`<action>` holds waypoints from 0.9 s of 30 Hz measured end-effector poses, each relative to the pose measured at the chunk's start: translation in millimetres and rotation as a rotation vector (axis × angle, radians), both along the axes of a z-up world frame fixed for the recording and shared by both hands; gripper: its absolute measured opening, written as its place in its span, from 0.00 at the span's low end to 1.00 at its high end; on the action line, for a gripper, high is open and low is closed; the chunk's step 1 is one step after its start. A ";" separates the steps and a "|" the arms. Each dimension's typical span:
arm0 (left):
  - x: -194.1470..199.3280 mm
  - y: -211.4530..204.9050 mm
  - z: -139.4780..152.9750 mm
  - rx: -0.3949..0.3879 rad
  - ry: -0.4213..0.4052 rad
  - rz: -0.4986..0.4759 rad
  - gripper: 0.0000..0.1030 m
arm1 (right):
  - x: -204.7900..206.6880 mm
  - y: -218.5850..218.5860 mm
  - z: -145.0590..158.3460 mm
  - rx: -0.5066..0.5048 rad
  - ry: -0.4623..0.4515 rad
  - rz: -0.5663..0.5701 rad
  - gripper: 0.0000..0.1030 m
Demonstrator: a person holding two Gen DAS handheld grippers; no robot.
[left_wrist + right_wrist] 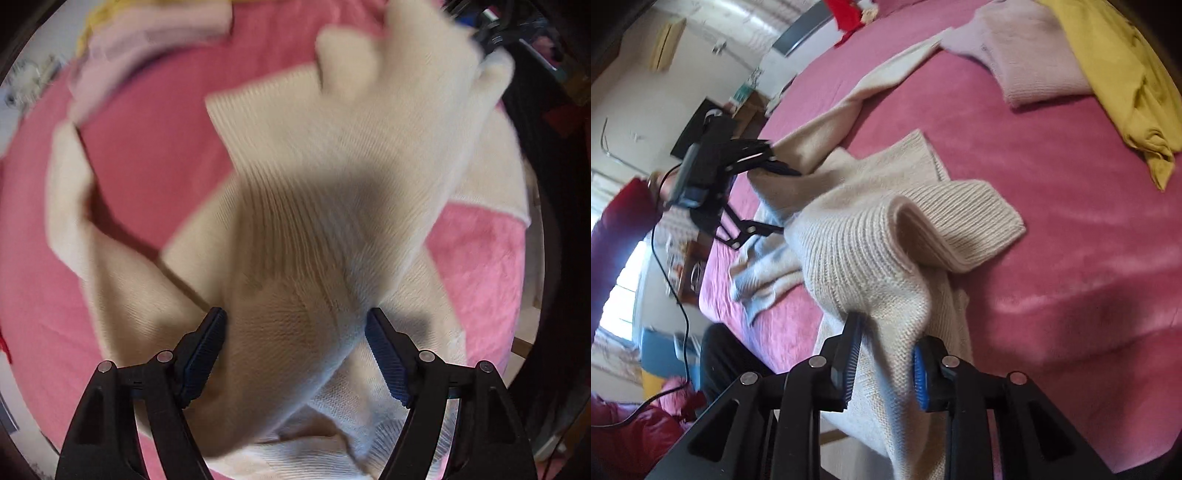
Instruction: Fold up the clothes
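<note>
A cream knit sweater (332, 184) lies crumpled on the pink bedspread (147, 166). My left gripper (297, 334) points down at it with its jaws wide apart; the knit bulges between the pads without being pinched. In the right wrist view the sweater (886, 240) shows its ribbed hem folded over, and one sleeve trails toward the far side. My right gripper (886, 363) stands slightly apart around a fold of the sweater's edge, and both blue pad faces show beside the cloth. The left gripper (783, 201) straddles the sweater's far corner.
A pale pink sweater (1034, 55) and a yellow garment (1126, 74) lie at the far side of the bedspread (1052, 221). A person's red sleeve (620, 229) and a black cable (685, 321) hang left of the bed edge. Dark furniture (554, 147) stands at the right.
</note>
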State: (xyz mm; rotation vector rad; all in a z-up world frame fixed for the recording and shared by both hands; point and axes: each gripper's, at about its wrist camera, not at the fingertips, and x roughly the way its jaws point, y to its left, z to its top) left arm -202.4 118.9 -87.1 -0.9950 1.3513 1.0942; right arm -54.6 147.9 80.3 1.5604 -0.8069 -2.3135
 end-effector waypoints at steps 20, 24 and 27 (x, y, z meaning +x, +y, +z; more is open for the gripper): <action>-4.0 -14.5 -9.7 0.161 -0.041 0.280 0.66 | -12.3 -26.5 -4.5 0.219 0.023 0.013 0.24; 5.0 -17.3 -10.7 0.188 -0.022 0.274 0.62 | -10.2 -26.5 -4.7 0.232 0.057 -0.003 0.14; 12.5 -23.4 -5.7 0.269 -0.023 0.269 0.39 | -8.4 -22.2 -5.2 0.222 0.092 -0.051 0.05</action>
